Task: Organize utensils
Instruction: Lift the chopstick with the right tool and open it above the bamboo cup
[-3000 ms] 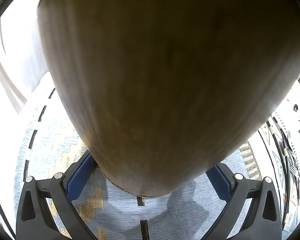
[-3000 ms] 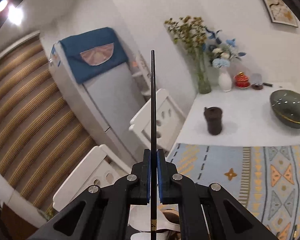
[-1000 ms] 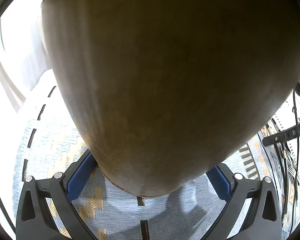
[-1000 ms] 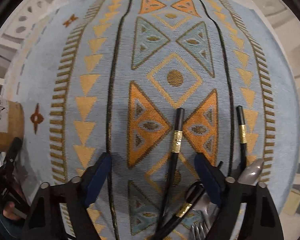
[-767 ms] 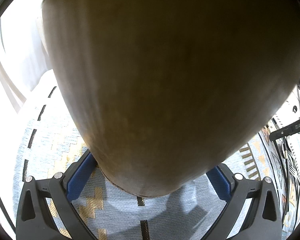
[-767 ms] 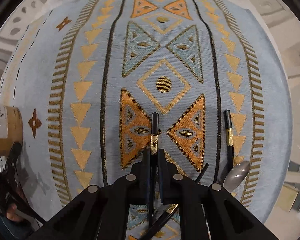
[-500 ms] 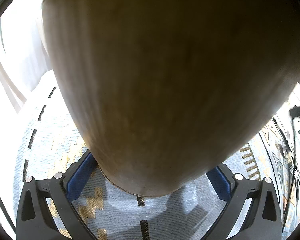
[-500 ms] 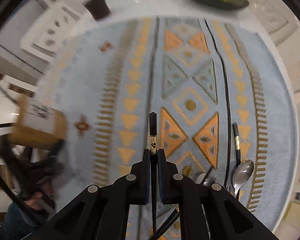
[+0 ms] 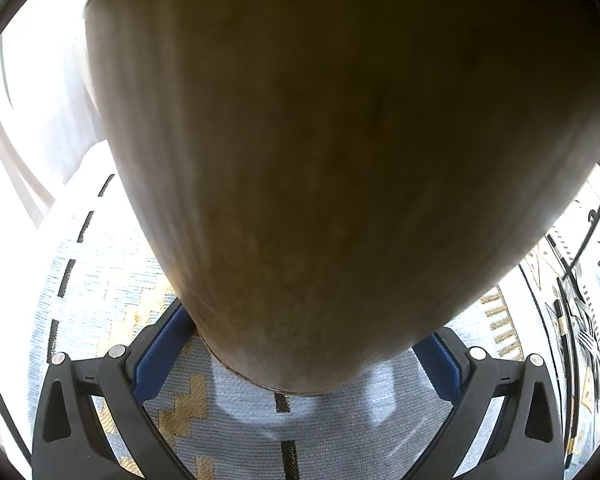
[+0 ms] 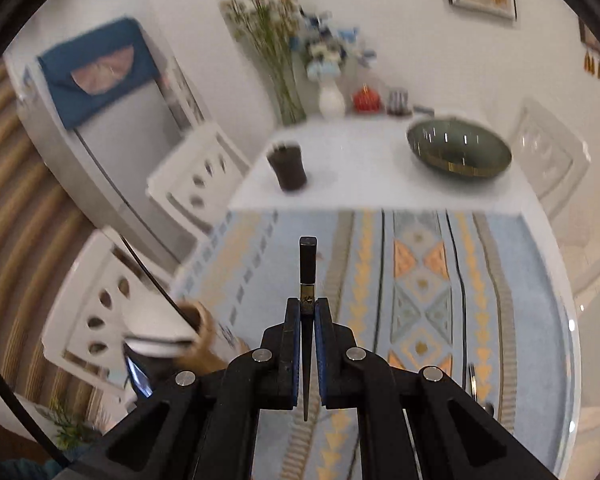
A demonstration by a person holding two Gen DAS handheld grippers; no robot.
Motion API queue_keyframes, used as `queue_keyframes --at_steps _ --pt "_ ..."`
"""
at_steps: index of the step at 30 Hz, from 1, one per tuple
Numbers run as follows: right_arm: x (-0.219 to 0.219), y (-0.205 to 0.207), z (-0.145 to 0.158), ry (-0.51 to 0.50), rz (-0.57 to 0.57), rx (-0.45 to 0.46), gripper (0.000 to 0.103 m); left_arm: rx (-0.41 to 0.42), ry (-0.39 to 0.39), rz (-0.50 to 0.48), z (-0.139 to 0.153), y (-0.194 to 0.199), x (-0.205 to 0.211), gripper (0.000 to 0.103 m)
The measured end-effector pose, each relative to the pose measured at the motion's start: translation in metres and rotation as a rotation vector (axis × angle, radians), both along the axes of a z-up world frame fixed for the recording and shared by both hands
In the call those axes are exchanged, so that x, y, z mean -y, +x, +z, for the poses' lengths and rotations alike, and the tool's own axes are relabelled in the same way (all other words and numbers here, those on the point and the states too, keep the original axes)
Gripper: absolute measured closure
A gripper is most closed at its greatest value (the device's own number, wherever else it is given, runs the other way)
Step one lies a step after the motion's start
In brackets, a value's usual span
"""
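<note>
One wooden holder (image 9: 340, 152) fills the left wrist view, standing on the patterned runner (image 9: 100, 304) between the blue pads (image 9: 160, 348) of the left gripper (image 9: 300, 356), which press its sides near the base; its inside is hidden. Seen from the right wrist, the right gripper (image 10: 308, 320) is clamped on a black chopstick (image 10: 307, 268) jutting past its tips. Beyond stand a dark cup (image 10: 287, 168) and green bowl (image 10: 458, 154), contents unclear.
</note>
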State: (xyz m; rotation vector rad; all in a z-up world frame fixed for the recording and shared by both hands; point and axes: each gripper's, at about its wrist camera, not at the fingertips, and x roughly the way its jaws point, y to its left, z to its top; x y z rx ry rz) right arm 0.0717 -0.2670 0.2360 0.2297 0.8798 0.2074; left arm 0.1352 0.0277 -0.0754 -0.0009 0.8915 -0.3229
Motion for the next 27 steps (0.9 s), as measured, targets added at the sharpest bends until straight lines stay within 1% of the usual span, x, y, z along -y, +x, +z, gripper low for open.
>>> queue_keyframes --at_steps 4,8,15,19,23,27 --pt "-0.006 -0.001 0.027 0.060 -0.011 0.085 0.097 0.000 0.001 0.000 0.001 0.000 0.002 0.001" --pt "-0.018 0.002 0.046 0.039 0.002 0.151 0.097 0.000 -0.001 0.000 0.001 0.000 0.002 0.001" --pt "-0.043 0.011 0.079 0.036 0.075 0.234 0.097 0.000 -0.002 -0.001 0.002 0.000 0.004 0.001" --pt "-0.061 0.012 0.085 0.049 0.121 0.265 0.097 0.000 -0.004 -0.001 0.002 0.000 0.004 0.001" --pt "-0.084 0.019 0.082 0.085 0.177 0.263 0.097 0.000 -0.005 -0.001 0.002 0.000 0.004 0.001" --pt "-0.104 0.028 0.074 0.086 0.224 0.248 0.097 0.000 -0.007 -0.001 0.002 0.000 0.004 0.001"
